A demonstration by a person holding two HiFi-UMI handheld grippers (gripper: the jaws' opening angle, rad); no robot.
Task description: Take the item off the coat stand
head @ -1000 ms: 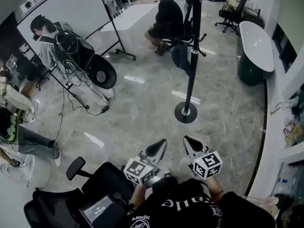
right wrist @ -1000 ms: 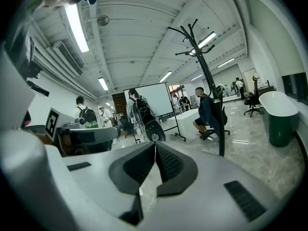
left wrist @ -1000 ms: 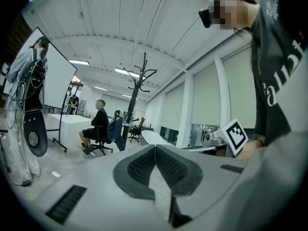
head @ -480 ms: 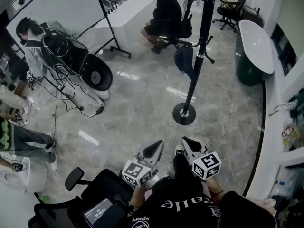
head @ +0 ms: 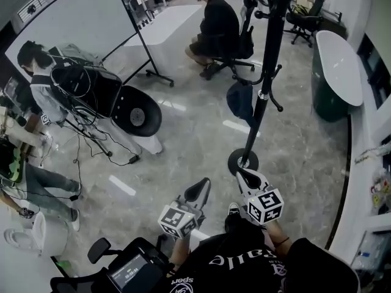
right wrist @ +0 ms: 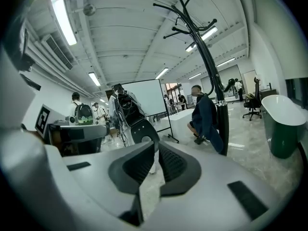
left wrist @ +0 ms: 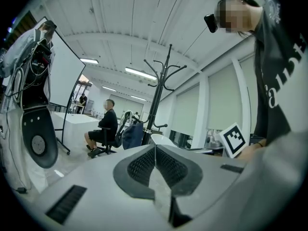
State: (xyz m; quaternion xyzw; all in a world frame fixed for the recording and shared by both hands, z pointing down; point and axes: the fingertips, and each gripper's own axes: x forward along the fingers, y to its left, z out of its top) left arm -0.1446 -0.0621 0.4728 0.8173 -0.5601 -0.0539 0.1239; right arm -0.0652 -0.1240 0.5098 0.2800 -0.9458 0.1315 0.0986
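Bag [head: 240, 100] hung on the stand [head: 264, 89]; nearer, left gripper [head: 201, 189] and right gripper [head: 245, 179] had jaws pressed together, empty.

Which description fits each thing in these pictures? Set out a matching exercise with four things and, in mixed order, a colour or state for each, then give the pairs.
Things:
1 coat stand
2 bag
3 tub
4 right gripper

Descriptions:
A dark blue, hanging on the stand
B jaws together, nothing held
C black, upright on a round base
D white top, green side

Pairs: 1-C, 2-A, 3-D, 4-B
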